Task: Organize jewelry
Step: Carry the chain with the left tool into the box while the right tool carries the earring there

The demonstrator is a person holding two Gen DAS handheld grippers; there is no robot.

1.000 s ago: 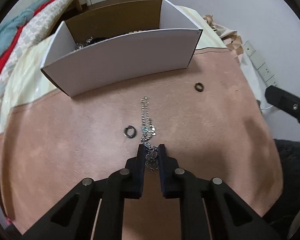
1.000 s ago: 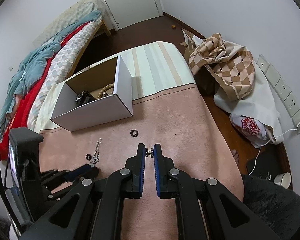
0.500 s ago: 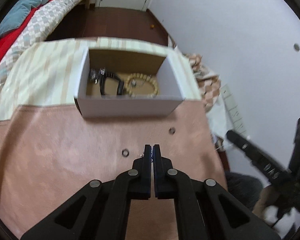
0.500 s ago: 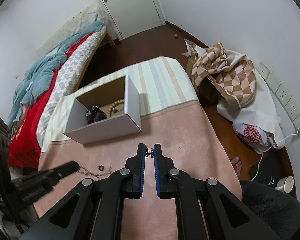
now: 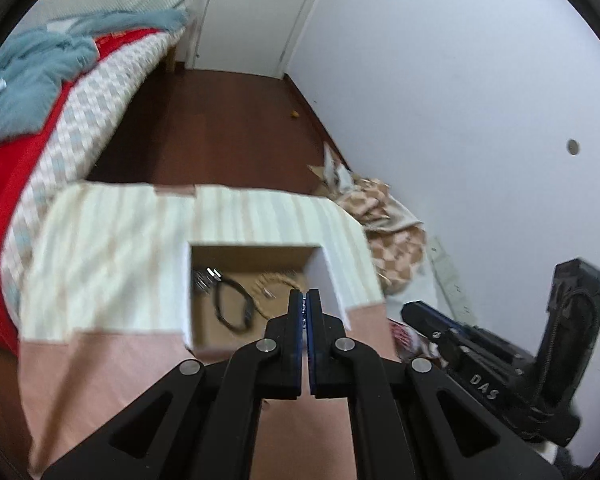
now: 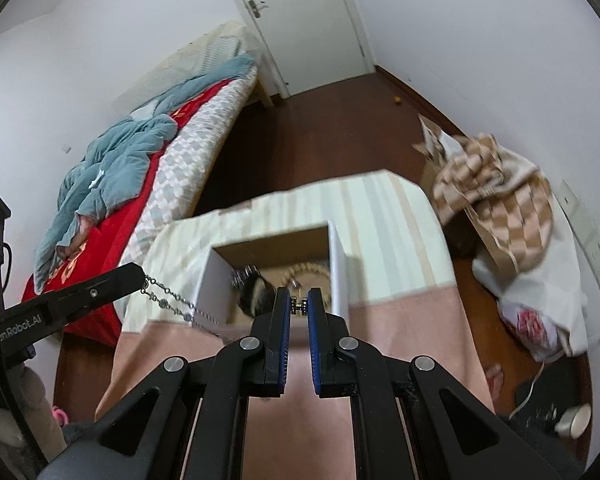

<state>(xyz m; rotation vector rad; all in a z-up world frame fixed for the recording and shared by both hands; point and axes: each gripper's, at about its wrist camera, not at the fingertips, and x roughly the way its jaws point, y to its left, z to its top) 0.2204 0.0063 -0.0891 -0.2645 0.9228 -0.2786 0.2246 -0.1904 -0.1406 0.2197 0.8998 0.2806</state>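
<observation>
My left gripper (image 5: pixel 304 296) is shut on the silver chain necklace (image 6: pixel 171 300), which hangs from its tip in the right wrist view and trails down to the pink table mat (image 6: pixel 372 328). The left gripper is raised, near the open cardboard box (image 5: pixel 187 280), which holds a black bracelet (image 5: pixel 231 304) and a beaded bracelet (image 5: pixel 275 280). My right gripper (image 6: pixel 299 306) is shut on a small silver piece (image 6: pixel 299 306) and is held above the mat in front of the box (image 6: pixel 338 264).
The table has a striped cloth (image 5: pixel 111 248) behind the box. A bed with red and blue bedding (image 6: pixel 111 184) lies to the left. A checkered cloth and bags (image 6: pixel 500 196) are heaped on the floor to the right.
My left gripper has closed on the necklace and lifted it off the mat toward the box. My right gripper has risen and moved closer to the box, still shut on its small piece.
</observation>
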